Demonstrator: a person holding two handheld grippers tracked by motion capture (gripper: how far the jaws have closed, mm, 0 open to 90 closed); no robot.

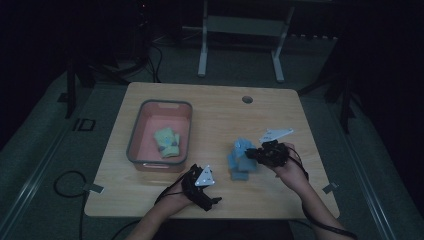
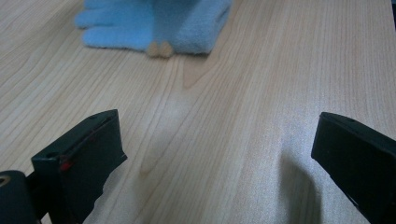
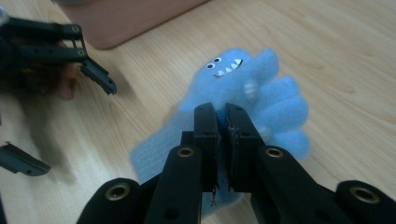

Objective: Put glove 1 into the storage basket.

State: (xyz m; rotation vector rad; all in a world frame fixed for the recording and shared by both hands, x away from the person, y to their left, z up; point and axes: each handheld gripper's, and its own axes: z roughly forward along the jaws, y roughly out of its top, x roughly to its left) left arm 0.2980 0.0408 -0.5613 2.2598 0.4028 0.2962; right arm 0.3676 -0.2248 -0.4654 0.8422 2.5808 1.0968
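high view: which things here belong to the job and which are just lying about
In the job:
- fluffy blue monster-face glove, pinched in the right gripper
- left gripper, jaws open
- pink grey-rimmed plastic bin
- green fabric item in the bin

Lying about:
- white metal stand beyond the wooden table

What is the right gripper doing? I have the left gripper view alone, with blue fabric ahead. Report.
Observer: The right gripper is shut on the blue glove, pinching its fabric.
Operator: Describe that glove.
Observer: It bears a monster face with white teeth, turned upward.
Operator: Tell me what else stands on the table.
Observer: A pink bin with a grey rim stands on the left part of the table, with a green fabric piece inside.
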